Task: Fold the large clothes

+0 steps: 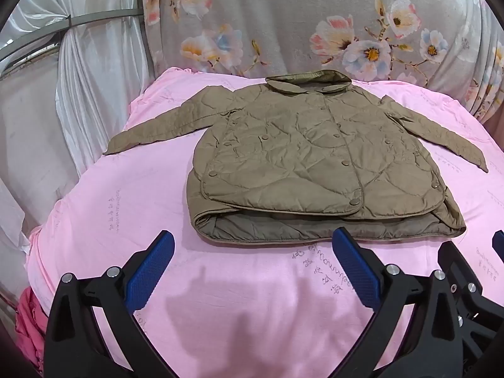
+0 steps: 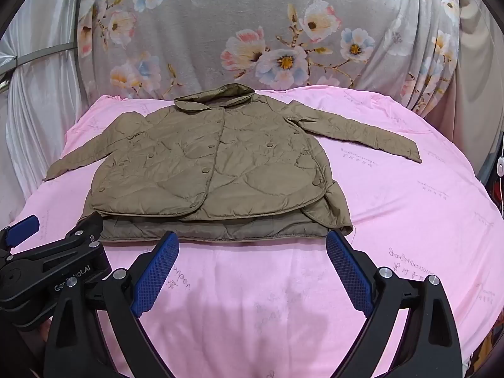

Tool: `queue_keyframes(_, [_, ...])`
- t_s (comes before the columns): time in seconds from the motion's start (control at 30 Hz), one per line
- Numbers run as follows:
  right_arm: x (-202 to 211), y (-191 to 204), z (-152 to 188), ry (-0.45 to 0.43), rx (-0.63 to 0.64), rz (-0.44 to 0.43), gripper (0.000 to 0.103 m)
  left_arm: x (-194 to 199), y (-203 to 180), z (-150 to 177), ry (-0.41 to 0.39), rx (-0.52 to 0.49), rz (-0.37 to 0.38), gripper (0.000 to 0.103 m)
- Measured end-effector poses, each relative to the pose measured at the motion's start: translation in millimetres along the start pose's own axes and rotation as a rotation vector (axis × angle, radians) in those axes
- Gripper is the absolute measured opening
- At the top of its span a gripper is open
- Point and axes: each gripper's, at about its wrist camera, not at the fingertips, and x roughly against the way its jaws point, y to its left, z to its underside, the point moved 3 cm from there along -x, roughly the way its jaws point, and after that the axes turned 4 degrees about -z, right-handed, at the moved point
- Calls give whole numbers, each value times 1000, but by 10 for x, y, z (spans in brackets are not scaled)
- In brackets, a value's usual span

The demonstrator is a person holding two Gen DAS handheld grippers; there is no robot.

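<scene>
An olive quilted jacket (image 1: 302, 154) lies flat and front-up on the pink sheet (image 1: 132, 189), collar at the far side, both sleeves spread out sideways, hem nearest me. In the right wrist view the same jacket (image 2: 214, 170) fills the middle. My left gripper (image 1: 253, 252) hovers open just short of the hem, its blue pads wide apart with nothing between them. My right gripper (image 2: 253, 252) is likewise open and empty in front of the hem. Each gripper shows at the edge of the other's view, side by side.
A grey floral cloth (image 1: 283, 25) hangs behind the bed. White curtains (image 1: 82, 72) hang at the left. A crumpled red-pink cloth (image 1: 28, 321) lies at the bed's near left edge. Bare pink sheet (image 2: 409, 208) lies right of the jacket.
</scene>
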Motion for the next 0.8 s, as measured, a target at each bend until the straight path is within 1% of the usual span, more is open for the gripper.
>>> queue_keyframes(0.8, [-53,13,-17,2,-2,-1,93,1,3,0,-3,4,4,98])
